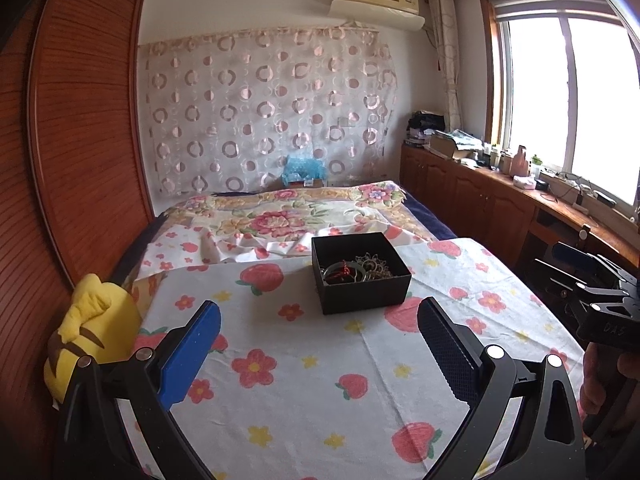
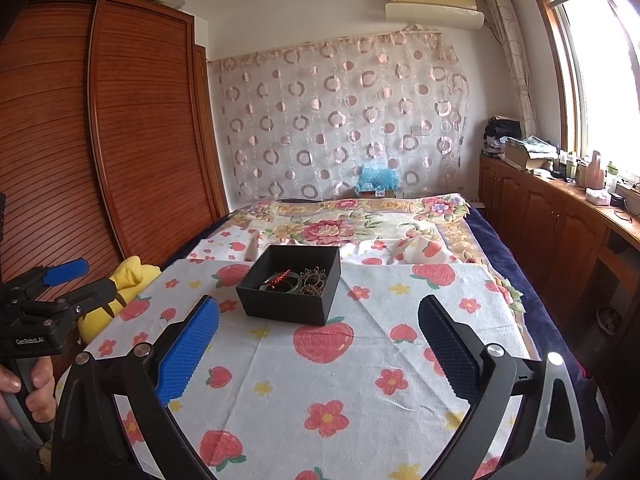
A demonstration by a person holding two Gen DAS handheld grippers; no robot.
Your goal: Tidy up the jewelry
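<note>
left hand-held gripper [image 1: 320, 332] jaws wide, empty | right hand-held gripper [image 2: 318, 330] likewise | box [image 1: 360, 274] at 12 o'clock on bed [image 1: 280, 380], jewelry [image 1: 356, 270] tangled inside | advice: descend vertically, pinch one piece, steady box with other gripper

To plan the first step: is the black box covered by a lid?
No, the black box stands open on the cloth, and jewelry lies visible inside it.

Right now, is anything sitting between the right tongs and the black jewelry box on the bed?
Nothing visible blocks the way. The right tongs hang open over the strawberry-print cloth, and only bare cloth lies between them and the black box. The yellow plush toy sits off at the cloth's left edge.
</note>
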